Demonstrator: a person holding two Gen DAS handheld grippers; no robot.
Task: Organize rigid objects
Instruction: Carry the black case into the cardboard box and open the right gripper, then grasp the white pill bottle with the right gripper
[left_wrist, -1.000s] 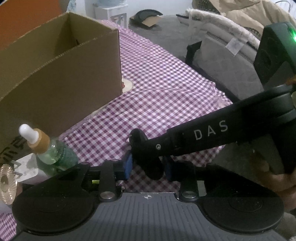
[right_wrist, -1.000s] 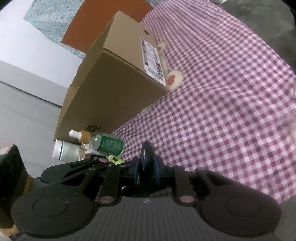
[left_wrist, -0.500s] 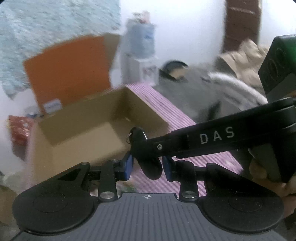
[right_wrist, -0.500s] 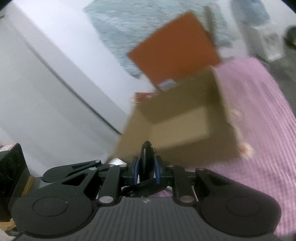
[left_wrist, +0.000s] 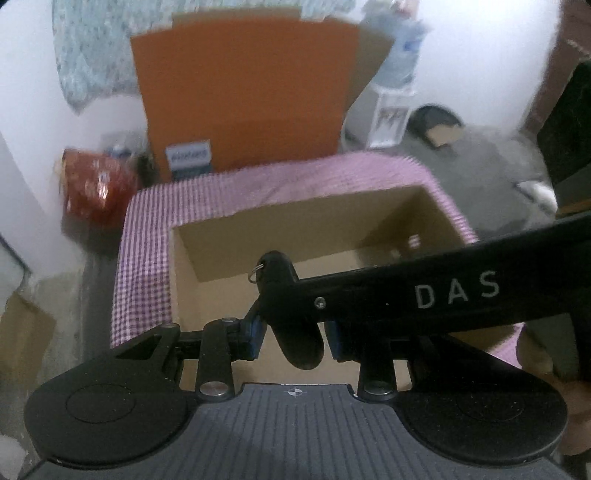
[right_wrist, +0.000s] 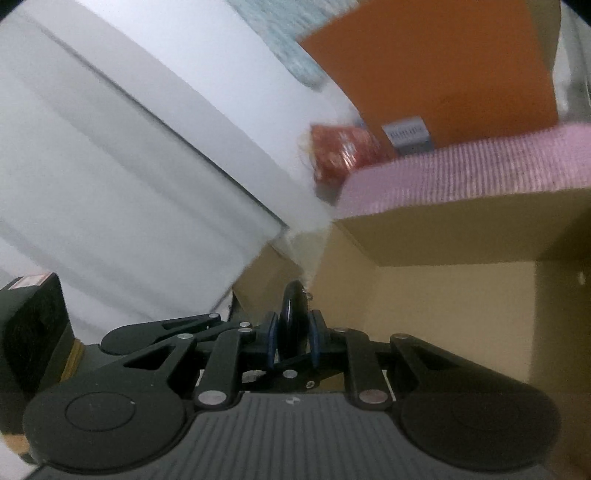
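Note:
A long black tool marked "DAS" (left_wrist: 424, 295) with a small metal ring at its end is held between both grippers. My left gripper (left_wrist: 295, 338) has its blue pads around the tool's rounded end, with a small gap at the left pad. My right gripper (right_wrist: 291, 338) is shut on the tool's thin edge (right_wrist: 293, 317). Both hover over the open cardboard box (left_wrist: 207, 266), whose brown inside also shows in the right wrist view (right_wrist: 443, 295). The box stands on a purple checked cloth (left_wrist: 144, 258).
An orange cardboard flap (left_wrist: 243, 88) stands upright behind the box. A red packet (left_wrist: 96, 184) lies at the back left by the white wall. A water dispenser (left_wrist: 395, 92) stands at the back right. Grey floor (left_wrist: 491, 177) lies to the right.
Both grippers rose with the black tool from the cloth beside the box, where bottles lay, to above the open box. Both views now look down into it.

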